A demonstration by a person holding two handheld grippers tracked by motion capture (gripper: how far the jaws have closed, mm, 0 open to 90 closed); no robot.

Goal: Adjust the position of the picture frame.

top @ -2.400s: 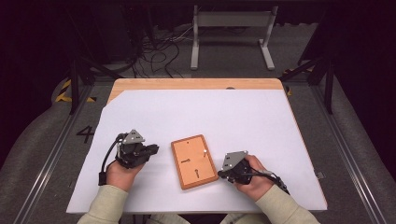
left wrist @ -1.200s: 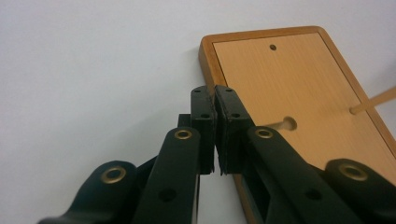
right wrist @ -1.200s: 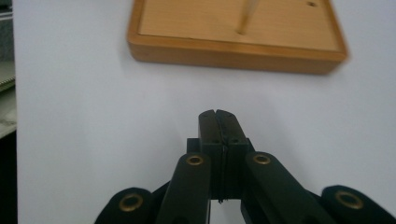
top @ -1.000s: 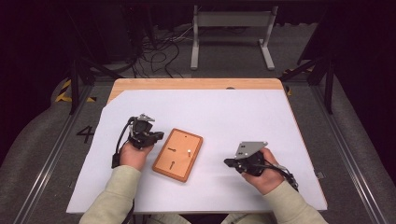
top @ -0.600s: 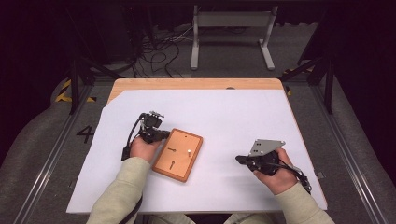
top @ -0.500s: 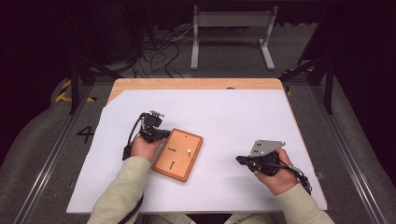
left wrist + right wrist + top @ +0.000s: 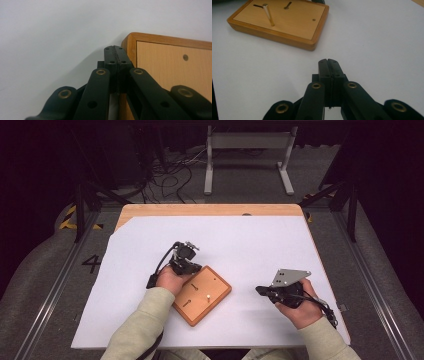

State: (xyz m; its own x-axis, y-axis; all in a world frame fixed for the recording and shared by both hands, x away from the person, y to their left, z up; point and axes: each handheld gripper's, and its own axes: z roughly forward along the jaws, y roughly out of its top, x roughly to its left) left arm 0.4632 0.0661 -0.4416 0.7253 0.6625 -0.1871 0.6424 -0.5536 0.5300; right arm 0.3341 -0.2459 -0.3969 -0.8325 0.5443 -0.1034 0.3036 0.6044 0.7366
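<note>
A rectangular wooden board (image 7: 212,287) lies turned at an angle on the white sheet near the front of the table. An upright metal peg (image 7: 206,296) and two dark slots show on its top. My left gripper (image 7: 192,269) is shut with nothing between its jaws, and its tips rest against the board's upper left side. In the left gripper view the shut left gripper (image 7: 115,50) sits right beside a rounded corner of the board (image 7: 172,65). My right gripper (image 7: 259,290) is shut and empty, off to the right of the board, pointing left. In the right gripper view the right gripper (image 7: 328,62) faces the board (image 7: 287,25) and its peg (image 7: 268,15).
The white sheet (image 7: 240,240) covers most of the wooden table (image 7: 210,210). A metal stand (image 7: 247,150) and loose cables (image 7: 170,170) lie on the floor beyond the far edge. Rails run along both sides of the table.
My left gripper has moved right along the board's edge, and the board has turned further and slid toward the front right. My right hand drew away to the right of the board.
</note>
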